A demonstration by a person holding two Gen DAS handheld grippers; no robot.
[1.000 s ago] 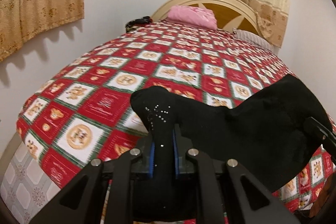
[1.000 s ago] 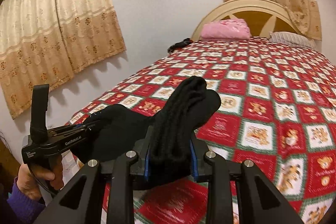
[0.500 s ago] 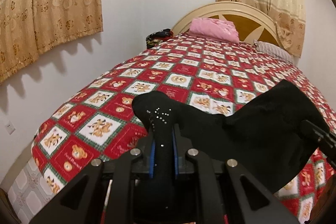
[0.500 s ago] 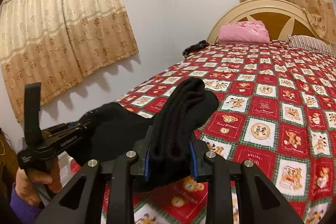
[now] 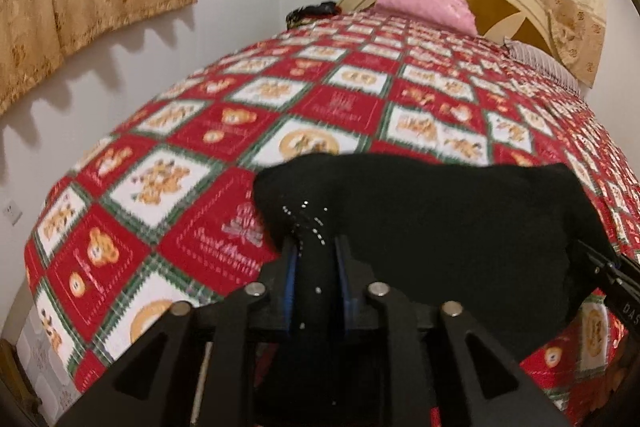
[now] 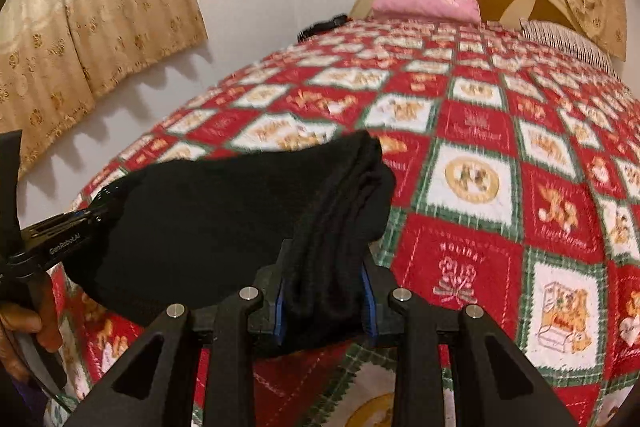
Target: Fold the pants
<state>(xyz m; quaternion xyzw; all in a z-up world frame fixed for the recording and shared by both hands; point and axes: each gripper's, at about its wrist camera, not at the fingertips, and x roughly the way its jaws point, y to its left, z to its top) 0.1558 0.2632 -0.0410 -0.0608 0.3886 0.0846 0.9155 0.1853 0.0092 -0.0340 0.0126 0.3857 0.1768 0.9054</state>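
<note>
Moved: both hand-held grippers have sunk toward the bed (image 5: 192, 187)
Pants (image 5: 440, 219): black, hanging between them, near edge
Left hand-held gripper (image 5: 314, 259): jaws opening, cloth between
Right hand-held gripper (image 6: 326, 291): clamped on a thick fold
Advice: lay flat before releasing; release both evenly

You have open bedspread (image 6: 472, 131) across the bed's middle and right side. Only the pink pillow (image 6: 428, 1) and striped pillow (image 6: 568, 43) crowd the head edge.

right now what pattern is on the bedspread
Red and white checked squares with teddy bears, green borders, on the quilted bedspread; clearest in the right wrist view.
</note>
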